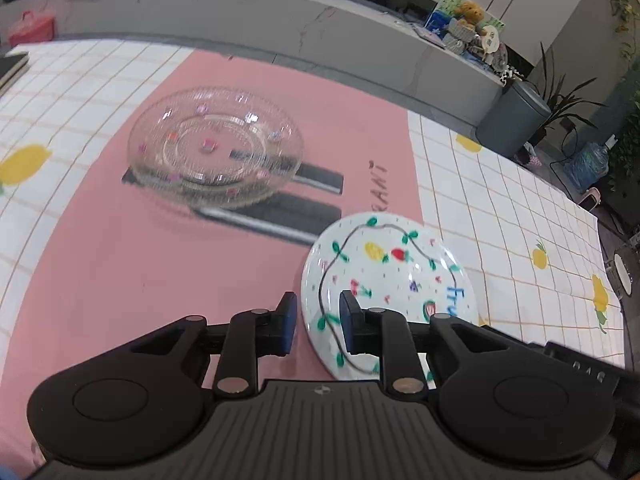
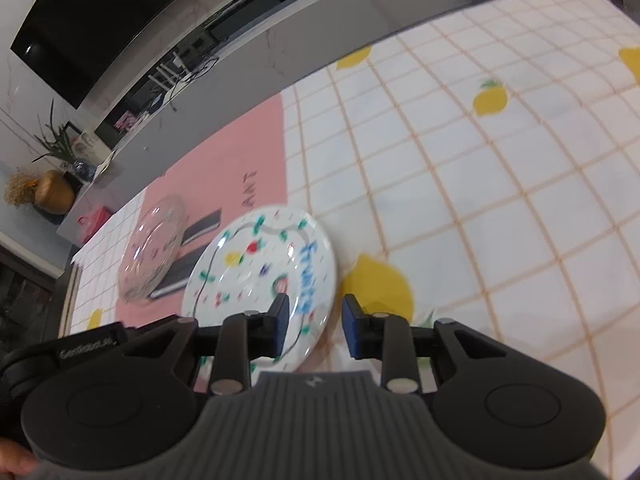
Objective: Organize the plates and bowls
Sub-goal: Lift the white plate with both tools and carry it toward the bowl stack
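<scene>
A white plate painted with fruits (image 1: 390,280) lies on the table, half on the pink mat (image 1: 120,272). It also shows in the right wrist view (image 2: 260,272). A clear glass plate (image 1: 216,148) rests further back on the mat, over printed dark bars; it appears at left in the right wrist view (image 2: 154,248). My left gripper (image 1: 318,320) is open, its jaws straddling the white plate's left rim. My right gripper (image 2: 316,324) is open, its jaws straddling the same plate's right rim.
The table carries a white grid cloth with lemons (image 2: 480,184). A grey counter (image 1: 280,28) runs behind the table. A red box (image 1: 30,28) sits far left. A grey bin (image 1: 514,120) and plants stand beyond the right edge.
</scene>
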A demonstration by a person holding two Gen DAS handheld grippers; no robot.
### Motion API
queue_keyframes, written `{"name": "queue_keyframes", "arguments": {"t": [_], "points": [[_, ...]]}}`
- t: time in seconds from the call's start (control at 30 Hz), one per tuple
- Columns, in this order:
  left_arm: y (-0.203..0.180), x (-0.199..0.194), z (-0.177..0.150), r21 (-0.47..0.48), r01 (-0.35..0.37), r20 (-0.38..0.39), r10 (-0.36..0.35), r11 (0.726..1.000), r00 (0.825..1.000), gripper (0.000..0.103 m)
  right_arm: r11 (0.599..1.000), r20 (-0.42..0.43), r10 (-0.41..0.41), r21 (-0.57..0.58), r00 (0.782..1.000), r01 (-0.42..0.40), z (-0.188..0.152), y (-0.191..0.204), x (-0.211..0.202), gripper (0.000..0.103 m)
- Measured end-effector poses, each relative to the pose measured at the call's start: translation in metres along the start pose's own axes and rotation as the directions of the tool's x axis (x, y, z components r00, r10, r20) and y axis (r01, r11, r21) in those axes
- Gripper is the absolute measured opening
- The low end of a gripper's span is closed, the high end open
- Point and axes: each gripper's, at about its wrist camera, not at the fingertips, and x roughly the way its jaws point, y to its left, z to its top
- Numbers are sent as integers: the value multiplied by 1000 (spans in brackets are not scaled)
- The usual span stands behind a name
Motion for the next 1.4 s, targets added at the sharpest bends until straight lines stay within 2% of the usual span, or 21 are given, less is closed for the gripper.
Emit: {"name": "queue_keyframes", "arguments": {"t": [0.1, 0.2, 0.33, 0.47, 0.53, 0.6, 0.67, 1.03, 1.4], "points": [[-1, 6, 4, 23, -37, 20, 36, 999, 999, 26, 1000, 2, -8, -13, 1000, 8, 8, -2, 6, 29], [1, 12, 7, 19, -34, 20, 34, 999, 999, 28, 1000, 2, -6, -11, 1000, 6, 12, -3, 13, 27], [2, 18, 6, 29, -33, 14, 33, 999, 999, 28, 1000, -13, 11, -8, 1000, -11, 8, -2, 20, 19], [3, 22, 3, 32, -27, 3, 26, 999, 1000, 28, 1000, -1, 12, -22, 1000, -12, 4, 1, 21, 19], [2, 22, 3, 40, -20, 5, 20, 999, 1000, 26, 1000, 2, 11, -22, 1000, -11, 4, 1, 21, 17], [-1, 22, 1, 58, -15, 7, 14, 998, 1000, 20, 1000, 4, 11, -18, 1000, -11, 4, -1, 21, 15], [-5, 22, 1, 71, -25, 9, 24, 997, 1000, 20, 1000, 7, 6, -17, 1000, -6, 3, -2, 20, 10], [-9, 16, -1, 106, -56, 35, 53, 993, 998, 18, 1000, 9, 14, -7, 1000, -14, 0, -2, 19, 8], [-10, -8, -5, 93, -51, 53, 46, 994, 998, 16, 999, -5, 28, 31, 1000, -28, -8, -1, 1, 8]]}}
